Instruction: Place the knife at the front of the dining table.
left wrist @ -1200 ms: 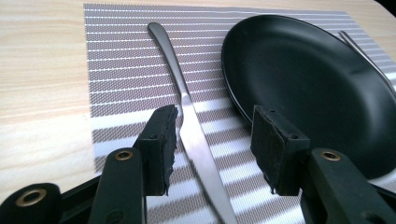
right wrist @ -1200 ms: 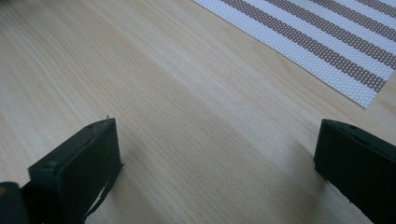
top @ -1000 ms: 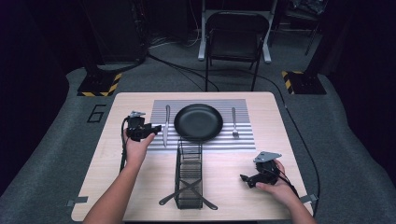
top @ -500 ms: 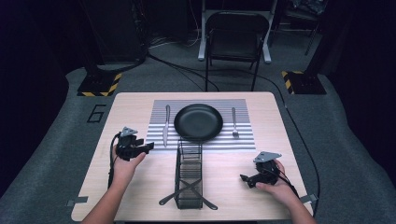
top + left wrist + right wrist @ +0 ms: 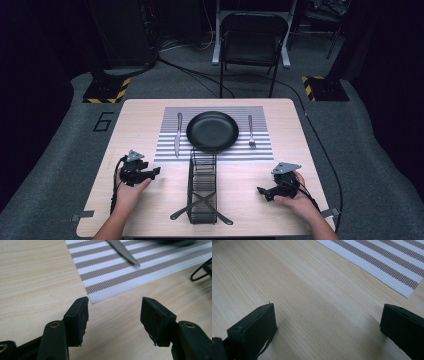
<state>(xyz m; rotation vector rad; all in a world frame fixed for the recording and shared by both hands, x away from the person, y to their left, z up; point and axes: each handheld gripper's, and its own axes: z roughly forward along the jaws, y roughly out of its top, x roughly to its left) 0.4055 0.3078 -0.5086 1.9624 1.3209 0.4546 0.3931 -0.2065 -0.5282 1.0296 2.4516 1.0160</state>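
A black plate (image 5: 212,131) sits on a striped placemat (image 5: 167,150), with a knife (image 5: 177,134) to its left and a fork (image 5: 251,131) to its right. My left gripper (image 5: 156,172) is low over the bare table in front of the mat's near left corner. In the left gripper view, the left gripper (image 5: 115,302) is open. Its jaws have just been opening with nothing between them, and the knife's tip (image 5: 125,256) lies ahead on the placemat (image 5: 112,277). My right gripper (image 5: 261,191) rests at the front right. In its own view the right gripper (image 5: 329,308) is open and empty over wood.
A tall black wire basket (image 5: 202,187) stands in the middle front between my two hands, and its wire (image 5: 202,271) is at the right in the left gripper view. A folding chair (image 5: 250,40) stands beyond the table's far edge. The placemat's corner (image 5: 387,262) lies ahead of the right gripper.
My left hand has moved from beside the knife toward the person and down to the front left of the table. The right hand has stayed still.
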